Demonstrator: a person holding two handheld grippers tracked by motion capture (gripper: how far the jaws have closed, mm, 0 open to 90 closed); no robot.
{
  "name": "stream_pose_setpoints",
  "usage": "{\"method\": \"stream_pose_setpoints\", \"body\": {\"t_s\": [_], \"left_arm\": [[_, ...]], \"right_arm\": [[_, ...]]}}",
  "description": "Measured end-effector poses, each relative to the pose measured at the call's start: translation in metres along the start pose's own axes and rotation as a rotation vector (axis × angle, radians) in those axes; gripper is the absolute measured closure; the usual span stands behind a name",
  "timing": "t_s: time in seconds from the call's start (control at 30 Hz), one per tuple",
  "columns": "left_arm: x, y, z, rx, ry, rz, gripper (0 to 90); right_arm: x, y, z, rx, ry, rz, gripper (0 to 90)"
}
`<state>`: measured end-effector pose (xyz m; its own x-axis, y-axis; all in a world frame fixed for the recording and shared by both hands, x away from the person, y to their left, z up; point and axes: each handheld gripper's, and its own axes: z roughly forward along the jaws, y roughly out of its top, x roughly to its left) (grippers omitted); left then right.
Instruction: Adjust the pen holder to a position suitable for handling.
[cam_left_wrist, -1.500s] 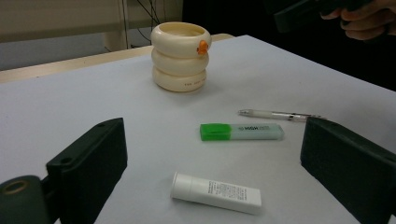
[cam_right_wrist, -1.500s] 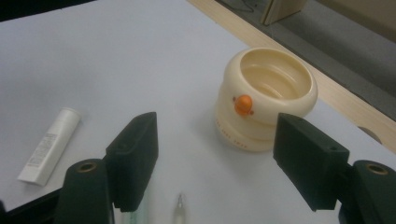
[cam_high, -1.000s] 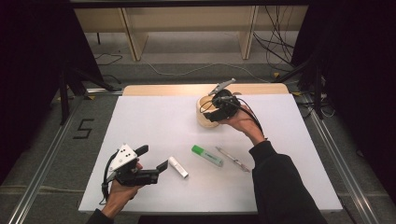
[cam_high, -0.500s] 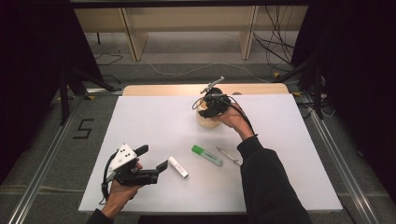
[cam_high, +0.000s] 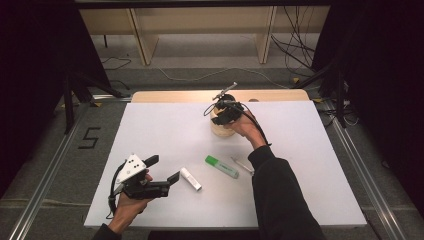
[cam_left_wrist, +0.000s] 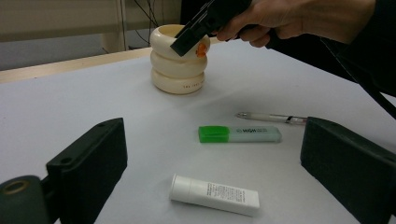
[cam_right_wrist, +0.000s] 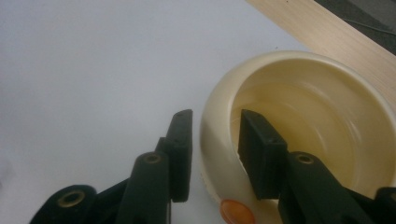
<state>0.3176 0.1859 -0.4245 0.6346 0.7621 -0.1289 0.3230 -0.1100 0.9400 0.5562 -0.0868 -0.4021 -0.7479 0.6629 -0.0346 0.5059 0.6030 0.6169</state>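
A cream ribbed pot stands at the far middle of the white table. My right gripper hangs over it, jaws a little apart astride the near rim of the pot, one jaw outside and one inside. A small orange thing shows low between them; what it is I cannot tell. My left gripper is held wide open above the front left. Ahead of it lie a white tube, a green highlighter and a clear pen.
A wooden strip edges the table's far side, with shelf legs and cables on the floor beyond. The tube, highlighter and pen lie in a row near the front middle. The right forearm crosses the table's right half.
My right gripper has moved a little left and down onto the pot's rim. The left gripper and the things on the table have stayed put.
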Motion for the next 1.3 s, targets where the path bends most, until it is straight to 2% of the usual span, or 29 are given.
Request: {"method": "stream_pose_setpoints", "body": {"t_s": [0.17,0.3,0.73,0.97,1.3], "left_arm": [[0.0,0.0,0.0,0.0,0.002,0.003,6.7],[0.0,0.0,0.0,-0.001,0.001,-0.002,6.8],[0.0,0.0,0.0,-0.007,0.002,-0.009,6.7],[0.0,0.0,0.0,-0.007,0.002,-0.009,6.7],[0.001,0.001,0.0,-0.007,0.004,-0.009,6.7]], "right_arm": [[0.0,0.001,0.001,-0.003,-0.007,0.005,70.7],[-0.001,0.001,0.001,-0.008,0.021,0.003,75.3],[0.003,0.003,0.004,-0.016,0.089,0.032,78.8],[0.01,0.005,0.006,-0.038,0.143,0.053,78.4],[0.028,0.015,0.011,-0.041,0.176,0.056,78.5]]}}
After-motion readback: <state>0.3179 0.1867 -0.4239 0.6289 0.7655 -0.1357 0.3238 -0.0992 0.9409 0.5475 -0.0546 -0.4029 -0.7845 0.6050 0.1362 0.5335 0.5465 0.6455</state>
